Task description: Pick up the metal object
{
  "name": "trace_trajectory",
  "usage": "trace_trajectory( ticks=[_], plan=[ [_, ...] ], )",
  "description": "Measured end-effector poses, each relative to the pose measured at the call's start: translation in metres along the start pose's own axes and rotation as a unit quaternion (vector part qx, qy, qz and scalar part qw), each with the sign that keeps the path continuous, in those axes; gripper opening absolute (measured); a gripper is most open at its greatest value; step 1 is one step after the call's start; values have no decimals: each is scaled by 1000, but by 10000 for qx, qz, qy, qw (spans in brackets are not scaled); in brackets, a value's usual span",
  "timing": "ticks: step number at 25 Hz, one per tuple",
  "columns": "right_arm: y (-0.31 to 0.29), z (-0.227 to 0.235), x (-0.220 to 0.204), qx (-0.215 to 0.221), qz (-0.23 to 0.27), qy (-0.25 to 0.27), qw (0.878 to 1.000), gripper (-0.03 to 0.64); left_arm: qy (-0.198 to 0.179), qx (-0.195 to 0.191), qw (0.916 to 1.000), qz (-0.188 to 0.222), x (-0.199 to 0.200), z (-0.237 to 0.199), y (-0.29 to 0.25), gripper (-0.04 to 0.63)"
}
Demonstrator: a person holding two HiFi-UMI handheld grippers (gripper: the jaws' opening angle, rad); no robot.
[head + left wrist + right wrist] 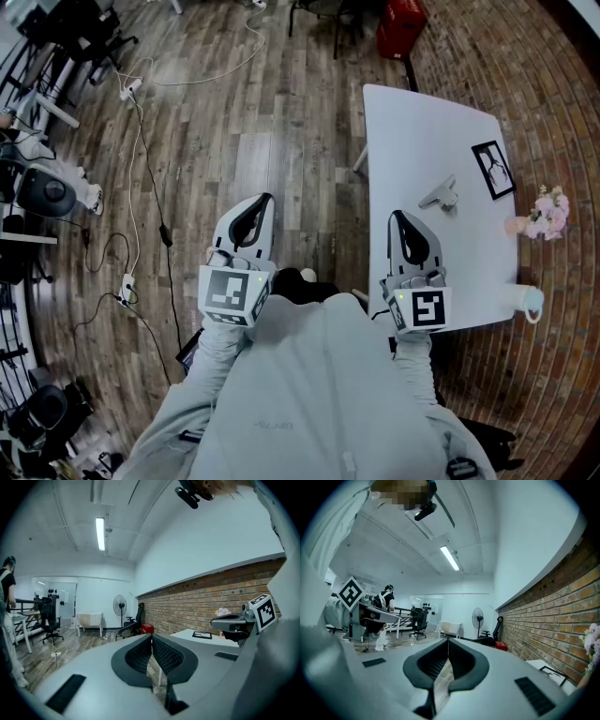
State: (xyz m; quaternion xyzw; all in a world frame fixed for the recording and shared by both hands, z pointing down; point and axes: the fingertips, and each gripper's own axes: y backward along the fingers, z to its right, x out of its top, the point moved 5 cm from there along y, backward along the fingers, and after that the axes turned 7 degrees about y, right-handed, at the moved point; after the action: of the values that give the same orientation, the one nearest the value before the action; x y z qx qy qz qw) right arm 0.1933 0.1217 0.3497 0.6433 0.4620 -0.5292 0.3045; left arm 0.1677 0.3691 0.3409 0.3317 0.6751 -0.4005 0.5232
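1. The task is at its very start. The metal object (441,195) lies untouched on the white desk (412,131), and neither tool has reached it.
2. The left tool (263,202) has its jaws pressed together on nothing. It is held over the wooden floor (234,112), off the desk's left edge and well apart from the object.
3. The right tool (397,217) also has its jaws together and carries nothing. It sits above the near part of the desk, with the object just ahead of its tip and slightly to the right, not touching.
4. Everything is still left to do: open the jaws, bring them around the object, close and lift.
5. The object lies flat near the middle of the desk, beside a small picture frame (493,170).
6. In the head view its long axis runs diagonally, from near-left to far-right. The slimmer end seems to point back towards the person and the bulkier end towards the frame, though it is too small to be sure.
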Motion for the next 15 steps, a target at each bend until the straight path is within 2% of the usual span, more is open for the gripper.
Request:
trace_trajectory(
  ticks=[8, 15],
  plan=[
    [-6, -2, -4, 137, 23, -133, 9998, 25, 51, 92, 9999, -56, -7, -3, 0, 29],
    [-42, 2, -11, 233, -42, -229, 9995, 25, 135, 103, 9998, -143, -9, -22, -29, 29]
  ],
)
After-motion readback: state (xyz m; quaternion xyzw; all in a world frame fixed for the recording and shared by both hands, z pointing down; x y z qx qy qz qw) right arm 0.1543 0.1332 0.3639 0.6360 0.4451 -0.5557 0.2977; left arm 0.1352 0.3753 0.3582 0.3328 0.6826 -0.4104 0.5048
